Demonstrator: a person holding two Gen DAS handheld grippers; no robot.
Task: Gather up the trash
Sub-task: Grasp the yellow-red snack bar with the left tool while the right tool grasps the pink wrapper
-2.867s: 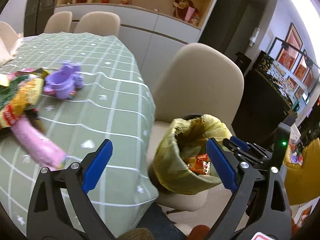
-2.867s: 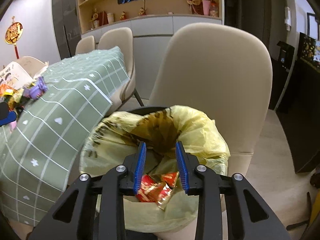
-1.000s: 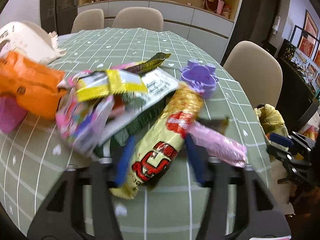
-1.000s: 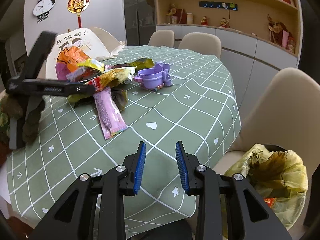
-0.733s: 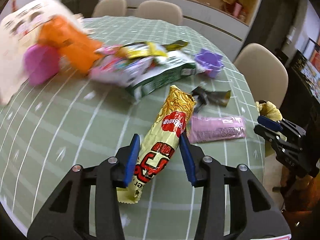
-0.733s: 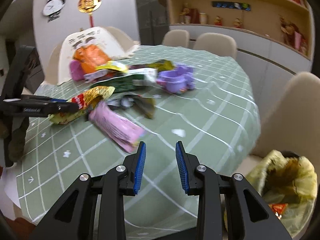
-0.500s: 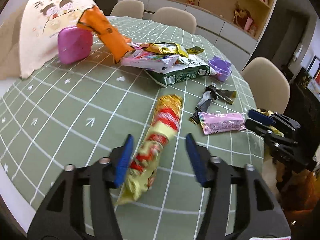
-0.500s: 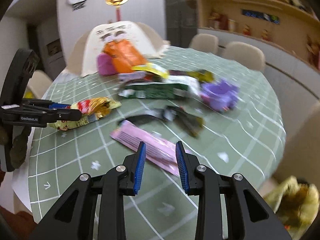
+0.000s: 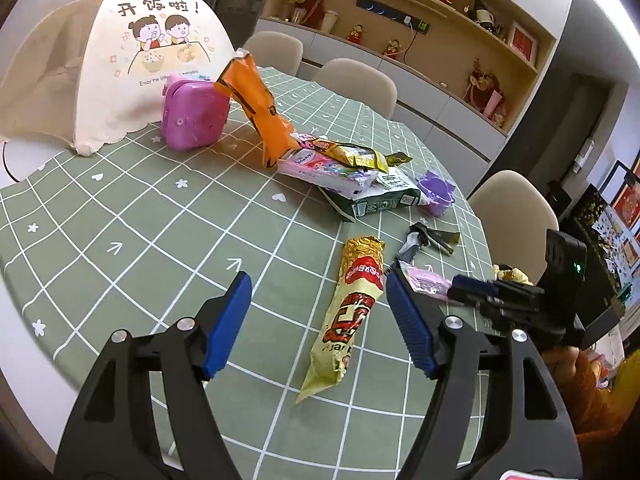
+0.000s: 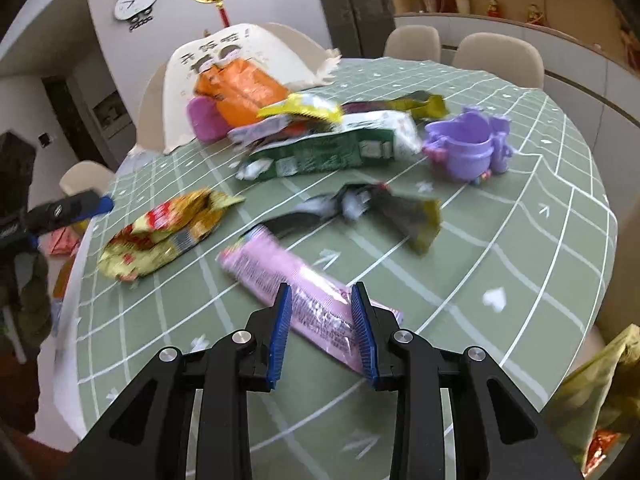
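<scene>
My left gripper (image 9: 318, 326) is open and empty, its jaws wide on either side of a long yellow-and-red snack wrapper (image 9: 349, 312) lying on the green checked tablecloth (image 9: 160, 248). My right gripper (image 10: 322, 330) is open, its jaws straddling the near end of a pink wrapper (image 10: 304, 294) without closing on it. The right gripper also shows in the left wrist view (image 9: 472, 286). The yellow-and-red wrapper shows in the right wrist view (image 10: 168, 232). A dark crumpled wrapper (image 10: 360, 208) lies behind the pink one.
A pile of wrappers holds a green-and-white packet (image 10: 328, 152), an orange bag (image 9: 260, 112) and a yellow wrapper (image 10: 304, 110). A purple toy cup (image 10: 468, 148), a magenta box (image 9: 192, 116) and a white food cover (image 9: 132, 68) stand on the table. A yellow trash bag (image 10: 596, 392) sits at the right.
Both grippers have swung from the trash bag to the table. My left gripper opened wider around the yellow-and-red wrapper. My right gripper moved in over the pink wrapper.
</scene>
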